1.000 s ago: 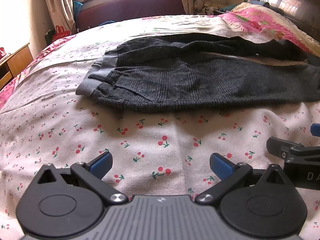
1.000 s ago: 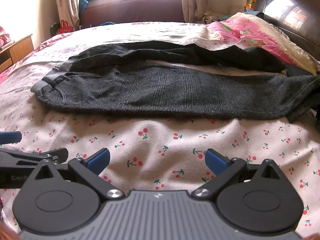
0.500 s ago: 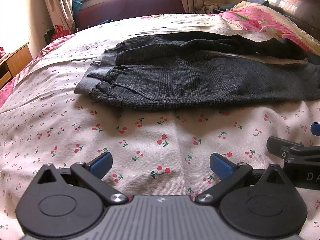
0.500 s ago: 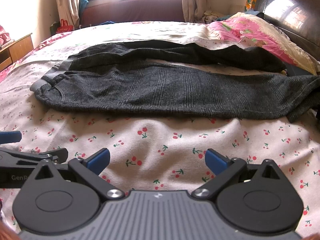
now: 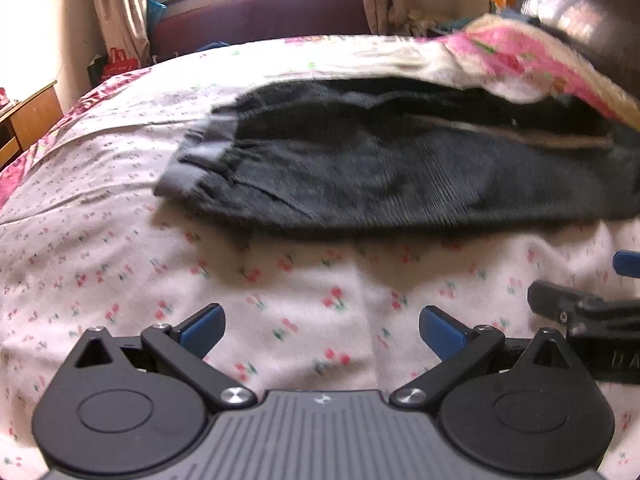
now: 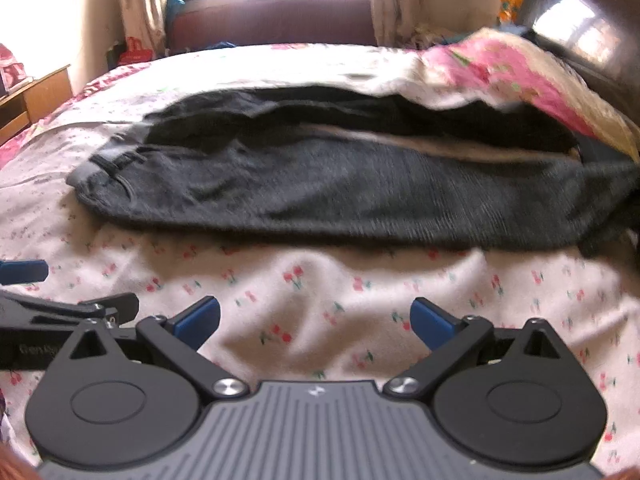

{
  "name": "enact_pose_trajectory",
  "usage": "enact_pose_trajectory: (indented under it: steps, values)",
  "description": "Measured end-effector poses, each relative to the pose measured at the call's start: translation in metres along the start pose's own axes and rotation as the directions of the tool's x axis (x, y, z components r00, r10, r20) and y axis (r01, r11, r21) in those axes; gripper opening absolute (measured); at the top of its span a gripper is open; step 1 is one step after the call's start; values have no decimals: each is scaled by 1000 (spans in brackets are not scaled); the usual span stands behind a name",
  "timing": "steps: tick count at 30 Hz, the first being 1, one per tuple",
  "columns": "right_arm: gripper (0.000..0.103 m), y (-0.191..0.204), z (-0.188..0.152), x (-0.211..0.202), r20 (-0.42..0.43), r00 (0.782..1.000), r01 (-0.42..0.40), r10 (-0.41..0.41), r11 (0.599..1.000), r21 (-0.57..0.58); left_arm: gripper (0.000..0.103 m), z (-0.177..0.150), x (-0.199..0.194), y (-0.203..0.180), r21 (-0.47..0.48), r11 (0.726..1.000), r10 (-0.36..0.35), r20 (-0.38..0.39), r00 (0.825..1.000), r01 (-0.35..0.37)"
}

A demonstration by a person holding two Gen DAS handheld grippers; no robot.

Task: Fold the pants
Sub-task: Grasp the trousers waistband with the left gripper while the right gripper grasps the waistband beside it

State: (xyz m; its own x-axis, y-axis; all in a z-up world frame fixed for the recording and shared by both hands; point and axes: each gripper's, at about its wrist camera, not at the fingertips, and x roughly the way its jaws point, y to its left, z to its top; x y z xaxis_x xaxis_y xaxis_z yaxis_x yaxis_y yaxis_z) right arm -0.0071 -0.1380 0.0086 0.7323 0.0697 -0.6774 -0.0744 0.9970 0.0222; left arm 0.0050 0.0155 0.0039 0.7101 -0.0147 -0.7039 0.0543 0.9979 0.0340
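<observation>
Dark grey pants [image 5: 400,172] [image 6: 320,192] lie flat across the bed, waistband [image 5: 200,156] to the left and legs running right. The far leg's end is hidden under a pink quilt. My left gripper [image 5: 322,326] hovers open over the sheet in front of the pants, nothing between its blue pads. My right gripper [image 6: 314,320] is open too, just as short of the near leg. Each gripper shows at the edge of the other's view: the right one [image 5: 592,312] and the left one [image 6: 60,304].
A cherry-print sheet [image 5: 100,240] covers the bed. A pink floral quilt [image 6: 500,76] is bunched at the right by a dark headboard [image 6: 580,36]. A wooden nightstand [image 5: 28,120] stands left. A maroon bench [image 5: 260,24] and curtains sit under the window.
Both grippers have moved forward toward the pants, which now look larger and blurred. Both stay open.
</observation>
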Motion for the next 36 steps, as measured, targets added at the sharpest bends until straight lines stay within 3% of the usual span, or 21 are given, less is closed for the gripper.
enact_pose_trajectory:
  steps: [10,17,20,26,29,34,36]
  values:
    - [100,61,31,23,65,990,-107,125,966,-237,103,38,31,86,-211,975,73,24,997,-66]
    - [99,106,49,54,100,976,-137,192,906,-401,103,59,77,110,-216,972,93,-22,995,-96]
    - [90,113,51,71,64,976,-160,206,891,-425,103,62,91,114,-232,968,89,-26,996,-93]
    - [87,105,44,75,36,967,-214,253,879,-426,98,54,77,118,-265,963,56,-7,998,-56]
    - [87,108,41,75,41,962,-224,270,864,-451,93,55,76,117,-270,961,62,-6,998,-62]
    - [83,104,46,86,44,961,-228,272,875,-427,60,70,93,115,-271,962,12,-9,1000,-14]
    - [83,100,48,89,37,957,-250,288,881,-402,60,75,103,117,-309,951,-7,-15,1000,2]
